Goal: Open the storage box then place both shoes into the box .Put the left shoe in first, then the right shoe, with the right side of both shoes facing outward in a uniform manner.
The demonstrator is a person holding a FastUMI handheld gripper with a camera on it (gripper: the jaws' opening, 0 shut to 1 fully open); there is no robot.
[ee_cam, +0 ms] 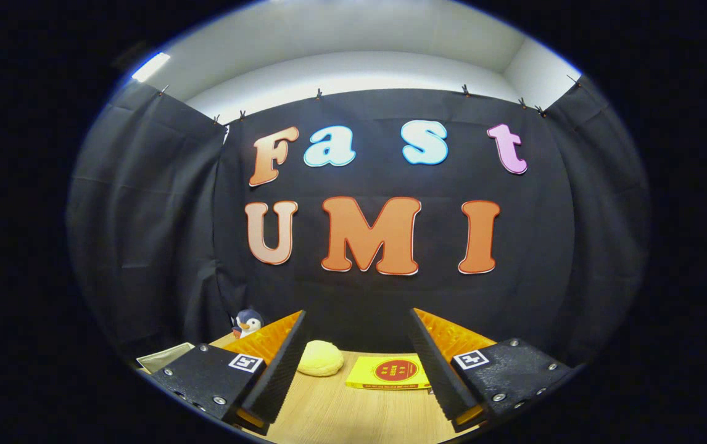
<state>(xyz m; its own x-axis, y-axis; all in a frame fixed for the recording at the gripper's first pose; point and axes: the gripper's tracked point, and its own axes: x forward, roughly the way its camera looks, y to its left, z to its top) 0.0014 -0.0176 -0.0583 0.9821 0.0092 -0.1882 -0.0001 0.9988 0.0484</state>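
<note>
Shoes and storage box lie somewhere the camera cannot settle, so the gripper (353, 370), fingers spread and holding nothing above the table (353, 419), with a yellow lump (320, 358) and yellow book (388, 372) just beyond, should probably tilt down to find them.

Light falls from above, where a bright strip lamp (150, 66) glows against the pale ceiling (353, 43) (the black cloth wall stays dim). The wooden table (353, 413) is evenly lit. Fisheye bending curves the edges; focus looks sharp throughout.
</note>
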